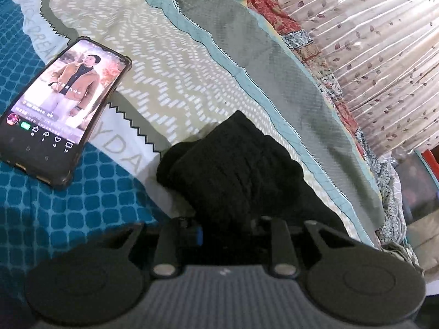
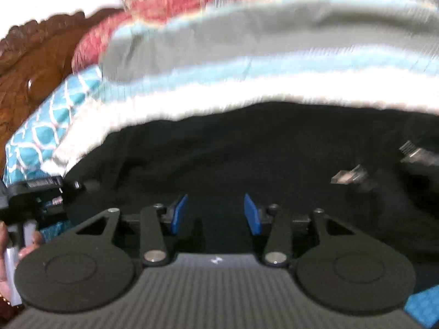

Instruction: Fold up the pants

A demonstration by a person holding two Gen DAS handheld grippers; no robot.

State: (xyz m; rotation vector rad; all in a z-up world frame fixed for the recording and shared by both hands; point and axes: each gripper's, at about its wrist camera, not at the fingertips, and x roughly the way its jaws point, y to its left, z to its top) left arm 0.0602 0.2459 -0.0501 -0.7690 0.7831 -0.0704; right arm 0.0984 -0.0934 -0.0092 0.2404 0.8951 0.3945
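Black pants (image 1: 233, 170): bunched in a rumpled heap on my bed, lying on the pale zigzag-print quilt (image 1: 170, 63) near where it meets the teal squared sheet (image 1: 55, 219).
Left tongs (image 1: 227, 227): I have them down at the near end of that heap; black cloth covers the gap between the fingers, with a blue pad (image 1: 198, 236) showing on one side only, so I cannot tell whether they pinch the cloth or stand spread.
Right tongs (image 2: 216, 213): spread apart, both blue pads (image 2: 179, 213) in plain sight, with dark fabric lying under and ahead of them and nothing pinched between them.
Pants in the right view (image 2: 247, 150): a broad black spread filling the middle, its far edge against the quilt's white and light-blue bands (image 2: 247, 82); this view is blurred.
Phone (image 1: 59, 109): lies face up, screen lit, toward the left side of the bed, across quilt edge and teal sheet, apart from the pants.
Curtain (image 1: 370, 41): leaf-printed, hanging beyond the far edge of the bed.
Headboard (image 2: 35, 63): carved brown wood at the left.
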